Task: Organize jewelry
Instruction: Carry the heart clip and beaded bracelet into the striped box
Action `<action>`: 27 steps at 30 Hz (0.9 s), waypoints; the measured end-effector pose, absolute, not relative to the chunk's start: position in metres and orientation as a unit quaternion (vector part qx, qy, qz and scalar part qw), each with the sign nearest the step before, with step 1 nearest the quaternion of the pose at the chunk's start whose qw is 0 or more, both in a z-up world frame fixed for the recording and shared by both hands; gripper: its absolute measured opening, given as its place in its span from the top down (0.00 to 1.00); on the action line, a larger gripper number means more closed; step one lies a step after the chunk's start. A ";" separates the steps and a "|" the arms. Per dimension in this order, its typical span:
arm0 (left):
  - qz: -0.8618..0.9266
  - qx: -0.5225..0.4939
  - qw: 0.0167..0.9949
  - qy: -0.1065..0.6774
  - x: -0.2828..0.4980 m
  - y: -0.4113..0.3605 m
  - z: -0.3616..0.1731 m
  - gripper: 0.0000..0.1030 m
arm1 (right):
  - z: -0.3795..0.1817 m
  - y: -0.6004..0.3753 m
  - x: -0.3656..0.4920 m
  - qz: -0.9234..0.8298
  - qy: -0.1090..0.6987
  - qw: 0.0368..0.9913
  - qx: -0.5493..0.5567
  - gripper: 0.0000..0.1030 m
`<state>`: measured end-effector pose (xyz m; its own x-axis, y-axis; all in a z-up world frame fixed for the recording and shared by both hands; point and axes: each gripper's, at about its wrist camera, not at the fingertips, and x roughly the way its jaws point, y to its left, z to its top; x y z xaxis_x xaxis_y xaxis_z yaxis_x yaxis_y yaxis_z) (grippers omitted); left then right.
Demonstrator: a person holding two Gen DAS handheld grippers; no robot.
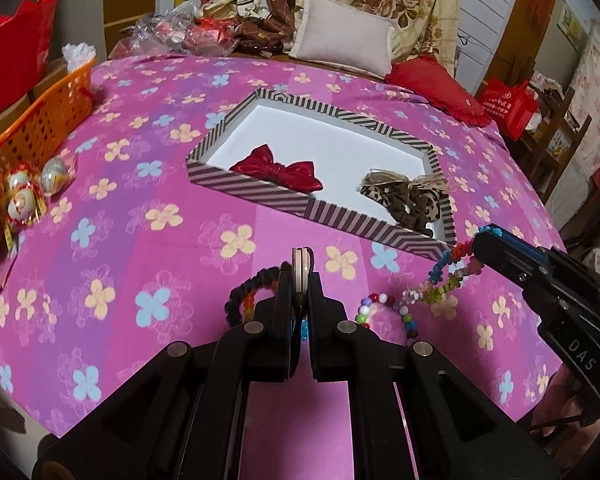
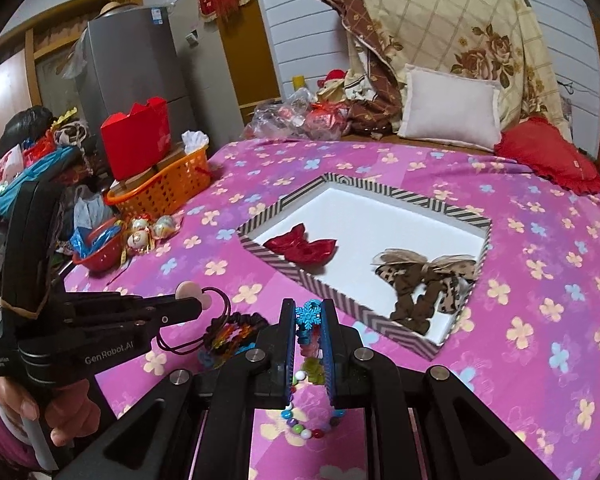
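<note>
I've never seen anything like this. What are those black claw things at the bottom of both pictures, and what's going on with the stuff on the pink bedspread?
There is no robot here: a person holds a two-finger gripper tool in each hand, and each tool carries a wide-angle camera looking along its fingers. One picture comes from the left gripper, the other from the right gripper.

On the pink flowered bedspread lies a shallow striped box, already holding a red bow and a leopard-print bow.

The left gripper is shut on a hair tie with pale round discs. The right gripper is shut on a colourful snowflake chain, which hangs down toward the bed. A bead bracelet and a black and rainbow bracelet lie on the bedspread near the box.
</note>
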<state>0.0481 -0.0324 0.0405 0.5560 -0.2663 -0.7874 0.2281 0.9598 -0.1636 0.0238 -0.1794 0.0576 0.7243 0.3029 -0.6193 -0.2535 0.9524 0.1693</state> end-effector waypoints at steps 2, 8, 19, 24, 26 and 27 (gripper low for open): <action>-0.143 -0.017 0.882 0.449 0.051 -0.037 0.042 0.95 | 0.058 -0.181 0.025 0.148 0.340 0.928 0.036 0.89; -0.142 -0.003 0.883 0.446 0.060 -0.049 0.046 0.95 | 0.062 -0.189 0.034 0.143 0.340 0.929 0.037 0.89; -0.131 0.022 0.888 0.441 0.089 -0.066 0.052 0.95 | 0.072 -0.208 0.065 0.125 0.342 0.931 0.037 0.89; -0.124 0.033 0.891 0.436 0.108 -0.074 0.055 0.95 | 0.078 -0.217 0.080 0.117 0.337 0.933 0.038 0.89; -0.123 0.031 0.892 0.434 0.116 -0.075 0.056 0.95 | 0.080 -0.220 0.088 0.114 0.337 0.934 0.040 0.89; -0.123 0.030 0.892 0.433 0.121 -0.077 0.058 0.95 | 0.081 -0.221 0.091 0.113 0.337 0.934 0.040 0.89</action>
